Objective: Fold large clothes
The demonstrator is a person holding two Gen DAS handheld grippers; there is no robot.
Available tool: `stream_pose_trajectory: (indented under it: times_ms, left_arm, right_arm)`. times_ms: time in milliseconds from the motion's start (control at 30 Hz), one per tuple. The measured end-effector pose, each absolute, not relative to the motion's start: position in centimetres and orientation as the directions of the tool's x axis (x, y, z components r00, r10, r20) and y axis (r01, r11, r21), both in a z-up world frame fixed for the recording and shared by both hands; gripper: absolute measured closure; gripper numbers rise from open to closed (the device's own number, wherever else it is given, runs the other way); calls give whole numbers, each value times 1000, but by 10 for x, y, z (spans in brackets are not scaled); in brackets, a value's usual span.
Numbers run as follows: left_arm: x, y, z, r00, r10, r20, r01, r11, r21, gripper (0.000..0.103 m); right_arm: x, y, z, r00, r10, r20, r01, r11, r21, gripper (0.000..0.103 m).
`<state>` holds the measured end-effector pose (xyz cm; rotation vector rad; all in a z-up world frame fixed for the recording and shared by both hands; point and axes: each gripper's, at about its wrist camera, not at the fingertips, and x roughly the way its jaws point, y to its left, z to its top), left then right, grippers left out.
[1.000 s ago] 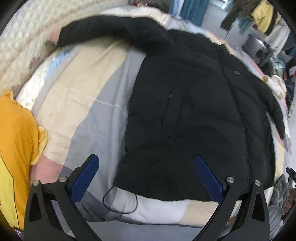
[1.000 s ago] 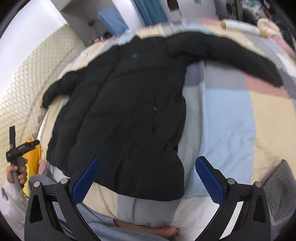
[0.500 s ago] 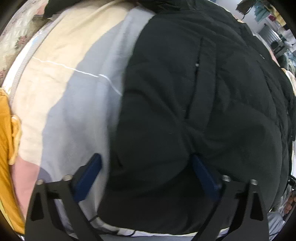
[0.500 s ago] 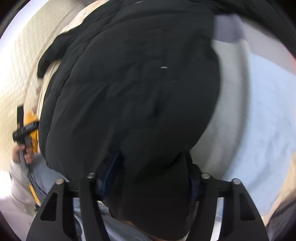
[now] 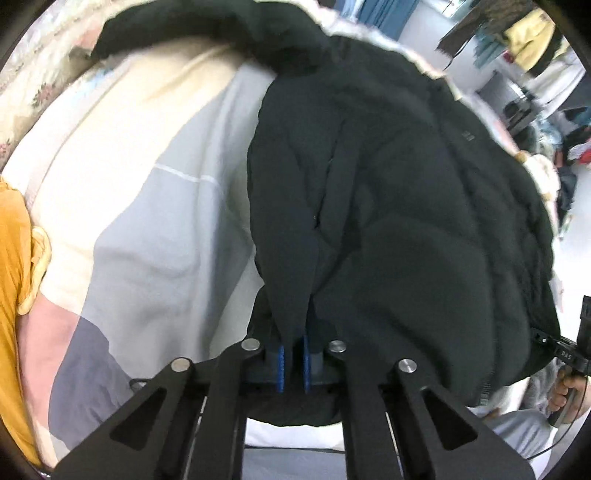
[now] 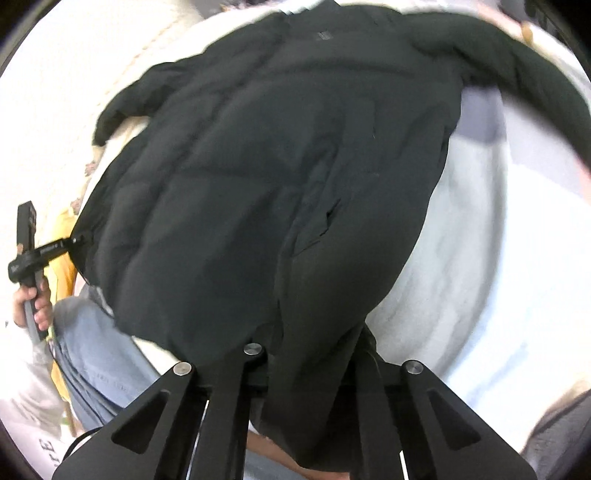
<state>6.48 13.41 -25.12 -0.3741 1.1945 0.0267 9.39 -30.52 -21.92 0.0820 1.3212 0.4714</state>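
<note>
A large black puffer jacket (image 5: 406, 206) lies spread on a bed, sleeves out to the sides. My left gripper (image 5: 293, 363) is shut on the jacket's hem near its left corner, with a pinch of black fabric rising between the blue pads (image 5: 281, 363). My right gripper (image 6: 314, 369) is shut on the hem at the jacket's (image 6: 280, 177) right corner; the fabric drapes over its fingers and hides the pads. The hem is lifted off the bed at both corners.
The bed cover (image 5: 147, 229) is a patchwork of cream, grey, pink and pale blue. A yellow garment (image 5: 14, 280) lies at the left edge. The person's legs in jeans (image 6: 96, 350) are at the bed's front edge. Hanging clothes (image 5: 532, 33) are at the back right.
Both grippers moved down to the jacket's hem and closed on it, from wide open a second ago. The hem corners are now lifted and bunched in the grippers.
</note>
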Motion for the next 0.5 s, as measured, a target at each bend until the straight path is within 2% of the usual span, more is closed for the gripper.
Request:
stream_pose_trajectory:
  times_ms: [167, 333, 500]
  left_arm:
    - [47, 147, -229, 394, -169, -903, -204, 942, -266, 98]
    - [50, 157, -237, 343, -141, -929, -222, 948, -226, 98]
    - [70, 163, -258, 267, -117, -957, -248, 951, -186, 98]
  right_arm:
    - [60, -312, -189, 167, 374, -912, -368, 882, 294, 97]
    - [55, -304, -214, 68, 336, -940, -405, 870, 281, 97]
    - [76, -295, -249, -52, 288, -956, -372, 883, 286, 97]
